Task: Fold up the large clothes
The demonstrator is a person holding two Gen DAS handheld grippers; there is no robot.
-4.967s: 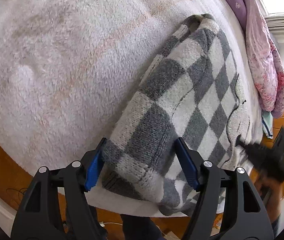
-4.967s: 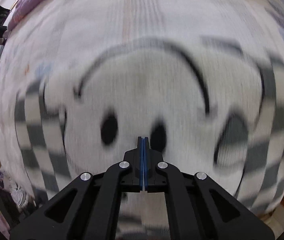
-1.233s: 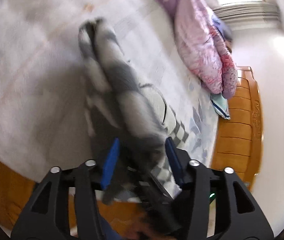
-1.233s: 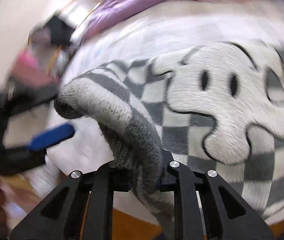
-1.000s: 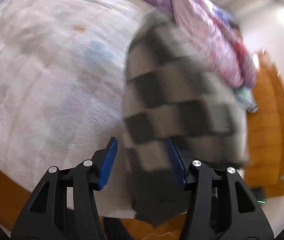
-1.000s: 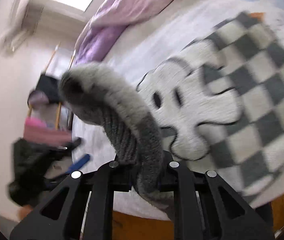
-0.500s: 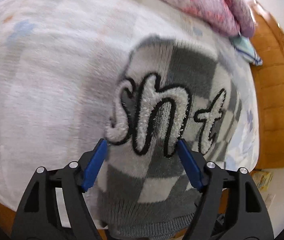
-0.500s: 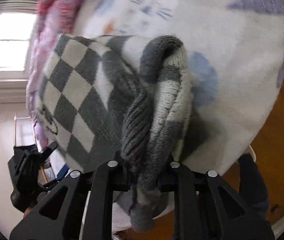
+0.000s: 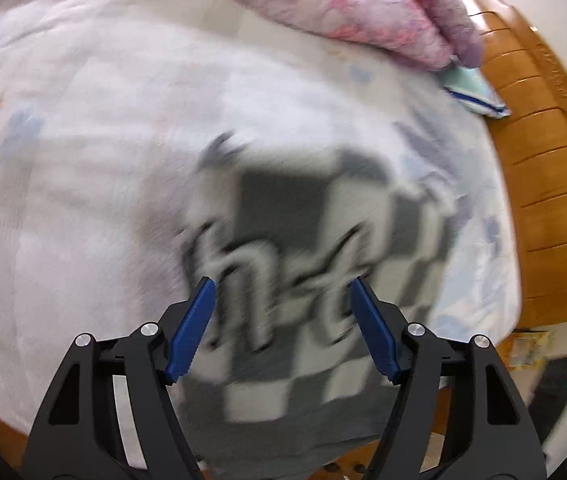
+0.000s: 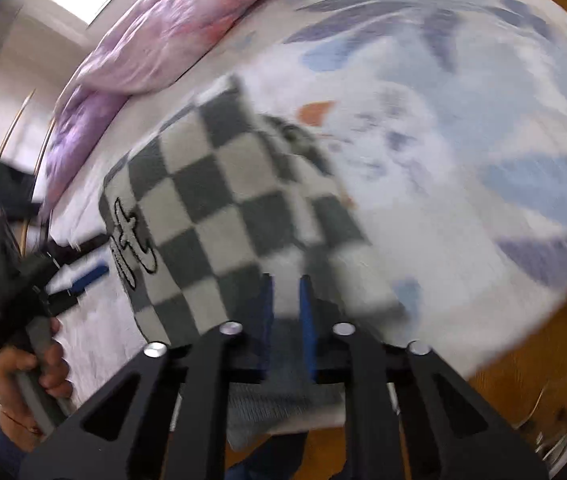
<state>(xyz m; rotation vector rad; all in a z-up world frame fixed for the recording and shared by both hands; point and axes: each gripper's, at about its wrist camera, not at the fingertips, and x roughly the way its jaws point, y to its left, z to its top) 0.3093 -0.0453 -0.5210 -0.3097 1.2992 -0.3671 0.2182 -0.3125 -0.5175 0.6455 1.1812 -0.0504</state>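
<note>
A grey-and-white chequered sweater (image 9: 303,220) with fluffy lettering lies folded on the bed, blurred by motion. My left gripper (image 9: 281,328) hovers over its near part; its jaws stand wide and are closing slightly, and the blue pads (image 9: 191,328) do not press the knit. In the right wrist view the sweater (image 10: 235,208) spreads flat, with the left gripper (image 10: 87,260) beside its left edge in a person's hand (image 10: 43,364). My right gripper (image 10: 286,300) is at the sweater's near edge, its jaws closing, a narrow strip of knit between the pads.
A white blanket with pale blue prints covers the bed (image 9: 83,160). A pink and purple quilt (image 9: 343,12) is heaped at the far side. A wooden bed board (image 9: 543,180) rises on the right, a teal cloth (image 9: 471,92) against it. A black device (image 9: 555,388) lies on the floor.
The sweater bundle that hung from the right gripper now lies flat on the bed. The right jaws have narrowed. The left gripper has drawn back a little from the lettering.
</note>
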